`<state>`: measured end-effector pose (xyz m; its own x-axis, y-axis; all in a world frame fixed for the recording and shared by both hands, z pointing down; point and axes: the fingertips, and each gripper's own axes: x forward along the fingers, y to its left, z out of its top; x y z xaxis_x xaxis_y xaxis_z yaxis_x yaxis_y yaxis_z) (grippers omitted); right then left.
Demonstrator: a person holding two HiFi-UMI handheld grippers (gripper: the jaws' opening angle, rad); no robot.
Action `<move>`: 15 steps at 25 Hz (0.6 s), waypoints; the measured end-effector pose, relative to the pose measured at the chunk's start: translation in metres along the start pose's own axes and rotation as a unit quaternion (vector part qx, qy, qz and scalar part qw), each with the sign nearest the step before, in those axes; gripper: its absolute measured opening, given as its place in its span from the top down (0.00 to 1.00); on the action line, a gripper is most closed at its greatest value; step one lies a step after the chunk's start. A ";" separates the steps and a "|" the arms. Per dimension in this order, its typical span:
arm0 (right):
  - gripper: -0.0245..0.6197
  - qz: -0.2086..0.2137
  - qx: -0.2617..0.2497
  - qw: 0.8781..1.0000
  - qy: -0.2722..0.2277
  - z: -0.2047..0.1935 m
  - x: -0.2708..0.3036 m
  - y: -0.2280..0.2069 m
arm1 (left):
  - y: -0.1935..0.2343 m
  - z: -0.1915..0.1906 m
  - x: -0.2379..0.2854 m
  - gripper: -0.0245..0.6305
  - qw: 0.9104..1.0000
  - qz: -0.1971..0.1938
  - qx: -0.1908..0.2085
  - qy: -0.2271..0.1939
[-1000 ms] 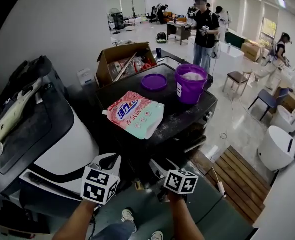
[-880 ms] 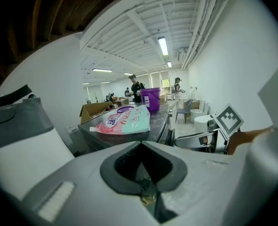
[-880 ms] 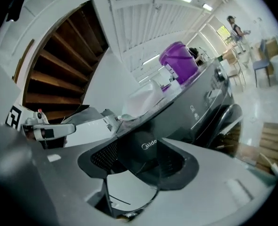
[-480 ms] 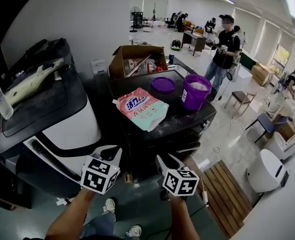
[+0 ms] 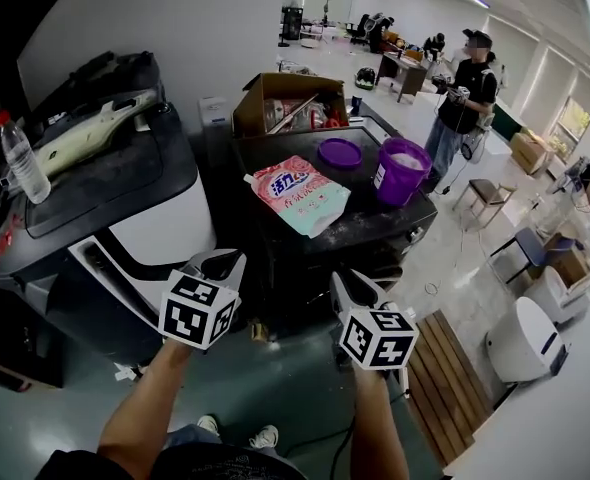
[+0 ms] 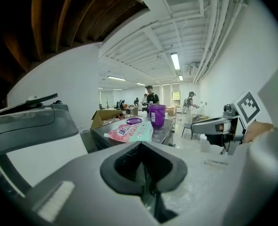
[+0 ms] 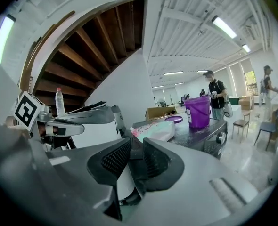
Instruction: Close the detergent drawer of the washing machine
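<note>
The black washing machine [image 5: 360, 230] stands in the middle of the head view. On its top lie a pink detergent pouch [image 5: 297, 192], a purple lid [image 5: 340, 152] and a purple bucket [image 5: 401, 170]. A pale strip [image 5: 383, 267] juts from the top of its dark front; I cannot tell whether it is the detergent drawer. My left gripper [image 5: 219, 261] hangs shut and empty before the machine's left front corner. My right gripper [image 5: 347, 286] hangs just below that strip, apart from it, jaws a narrow gap apart and holding nothing. Pouch [image 7: 153, 130] and bucket [image 7: 198, 111] show past the right jaws.
A white and black machine [image 5: 125, 218] stands at the left, with a water bottle [image 5: 22, 158] on it. An open cardboard box [image 5: 287, 108] sits behind the washer. A wooden pallet [image 5: 455, 383] lies at the right. People stand far back, one [image 5: 462, 98] near desks.
The head view has swung left and down, bringing the water bottle into sight. Both grippers stay side by side before the washer; the right one sits a little closer to its front.
</note>
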<state>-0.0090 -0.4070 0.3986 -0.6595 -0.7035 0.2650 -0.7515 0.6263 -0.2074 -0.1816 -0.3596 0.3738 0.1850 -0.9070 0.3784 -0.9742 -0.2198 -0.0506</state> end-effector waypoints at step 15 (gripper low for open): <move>0.89 -0.063 -0.041 0.996 -0.044 0.049 -0.027 0.051 | 0.036 0.022 -0.038 0.96 0.998 -0.036 0.017 -0.039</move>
<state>-0.0307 -0.3721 0.3351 -0.5617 -0.8028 0.1999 -0.8268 0.5536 -0.1000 -0.2208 -0.3411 0.3372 0.2644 -0.9136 0.3087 -0.9536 -0.2955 -0.0578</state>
